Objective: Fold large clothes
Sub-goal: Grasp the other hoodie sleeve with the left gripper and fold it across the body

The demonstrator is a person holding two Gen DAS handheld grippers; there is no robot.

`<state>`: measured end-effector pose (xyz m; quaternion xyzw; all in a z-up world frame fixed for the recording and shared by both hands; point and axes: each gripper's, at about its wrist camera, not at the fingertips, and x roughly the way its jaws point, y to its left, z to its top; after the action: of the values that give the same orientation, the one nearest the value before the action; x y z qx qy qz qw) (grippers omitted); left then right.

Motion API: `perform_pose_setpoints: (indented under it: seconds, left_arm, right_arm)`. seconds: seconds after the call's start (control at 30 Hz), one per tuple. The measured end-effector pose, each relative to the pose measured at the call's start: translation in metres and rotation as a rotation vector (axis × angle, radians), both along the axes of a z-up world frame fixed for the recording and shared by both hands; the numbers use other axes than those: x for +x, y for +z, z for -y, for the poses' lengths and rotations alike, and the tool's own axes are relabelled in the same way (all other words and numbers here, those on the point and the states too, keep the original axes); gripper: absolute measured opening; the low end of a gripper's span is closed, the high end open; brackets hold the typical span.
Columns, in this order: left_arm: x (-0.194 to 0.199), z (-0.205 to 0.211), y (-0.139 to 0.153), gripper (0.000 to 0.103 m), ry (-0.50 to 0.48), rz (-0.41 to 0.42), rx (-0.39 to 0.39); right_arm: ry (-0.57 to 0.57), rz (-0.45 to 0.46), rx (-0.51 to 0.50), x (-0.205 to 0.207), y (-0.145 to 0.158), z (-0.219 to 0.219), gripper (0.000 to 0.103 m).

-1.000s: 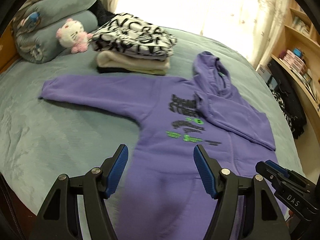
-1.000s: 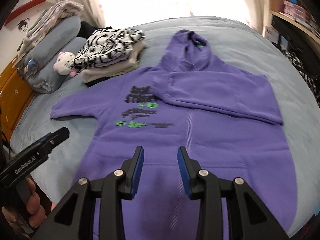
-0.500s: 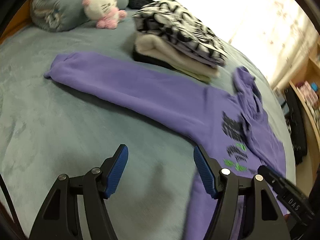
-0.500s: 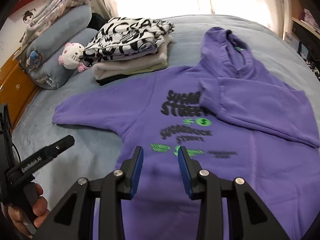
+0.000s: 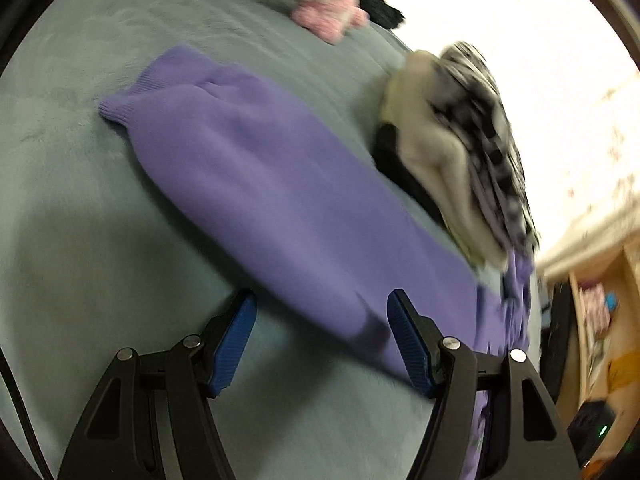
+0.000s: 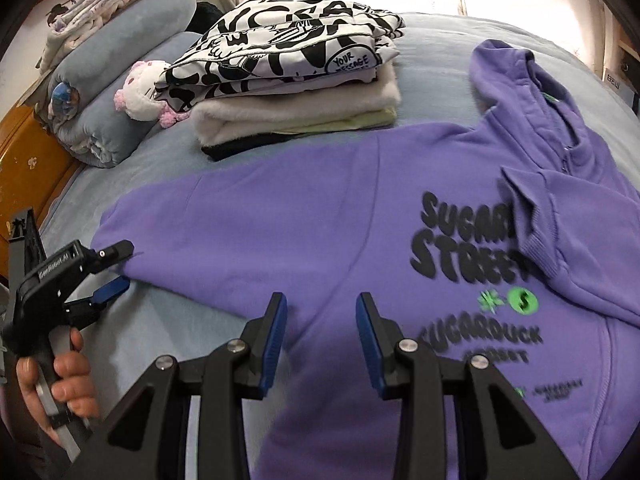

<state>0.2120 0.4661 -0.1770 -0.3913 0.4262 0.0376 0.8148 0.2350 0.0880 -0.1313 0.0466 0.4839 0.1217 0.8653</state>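
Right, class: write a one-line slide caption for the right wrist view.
Open right tool over a purple hoodie on the bed, left tool at its spread sleeve.

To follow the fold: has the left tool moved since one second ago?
Yes. The left tool left the hoodie's hem and went toward the outstretched sleeve, nearer the stack of folded clothes; it is open.
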Motion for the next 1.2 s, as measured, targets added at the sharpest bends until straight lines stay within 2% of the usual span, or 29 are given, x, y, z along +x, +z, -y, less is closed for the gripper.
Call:
perform_pose_setpoints:
  seconds: [0.1, 0.13, 0.2, 0.23, 0.27, 0.33, 0.43, 0.47, 0.67, 0.83, 0.9, 1.0, 1.07, 1.2]
  left_arm:
    - [0.011, -0.018, -0.005, 0.061, 0.067, 0.006, -0.002]
    - [0.013, -0.021, -0.006, 0.057, 0.089, 0.008, 0.0]
    - [0.019, -0.024, -0.009, 0.039, 0.134, 0.0, 0.018]
    - [0.022, -0.023, -0.01, 0.025, 0.142, -0.01, 0.046]
    - [0.025, -0.019, -0.009, 0.016, 0.137, -0.018, 0.078]
    - [0.028, -0.009, -0.002, 0.007, 0.125, -0.007, 0.116]
    - [0.021, 0.009, 0.026, 0.006, 0.116, 0.021, 0.242]
    - [0.017, 0.014, 0.035, 0.006, 0.11, 0.037, 0.255]
    - [0.007, 0.091, 0.112, 0.006, -0.016, 0.172, 0.291]
    - [-0.004, 0.2, 0.156, 0.006, -0.221, 0.256, 0.302]
    - [-0.008, 0.243, 0.162, 0.006, -0.297, 0.273, 0.312]
    - [-0.012, 0.313, 0.155, 0.006, -0.411, 0.262, 0.327]
    - [-0.013, 0.355, 0.14, 0.006, -0.474, 0.233, 0.342]
    - [-0.016, 0.412, 0.101, 0.006, -0.564, 0.149, 0.401]
  right_arm:
    - [0.001, 0.001, 0.006, 0.006, -0.001, -0.002, 0.036]
    - [0.001, 0.001, 0.01, 0.007, -0.002, -0.002, 0.036]
    - [0.002, -0.003, 0.011, 0.008, -0.003, -0.002, 0.036]
    - [0.001, -0.006, 0.012, 0.007, -0.003, -0.001, 0.036]
    - [-0.001, -0.009, 0.014, 0.007, -0.003, 0.001, 0.036]
    - [-0.012, -0.014, 0.022, 0.004, -0.002, 0.007, 0.036]
    - [-0.031, -0.008, 0.038, -0.001, 0.006, 0.02, 0.036]
    - [-0.038, -0.002, 0.042, -0.003, 0.009, 0.026, 0.036]
    - [-0.1, 0.048, 0.08, -0.026, 0.037, 0.073, 0.036]
    - [-0.174, 0.082, 0.118, -0.051, 0.054, 0.126, 0.036]
    - [-0.208, 0.088, 0.124, -0.061, 0.056, 0.15, 0.036]
    - [-0.255, 0.088, 0.124, -0.074, 0.058, 0.186, 0.036]
    - [-0.28, 0.091, 0.116, -0.081, 0.058, 0.205, 0.036]
    - [-0.343, 0.076, 0.114, -0.097, 0.051, 0.248, 0.036]
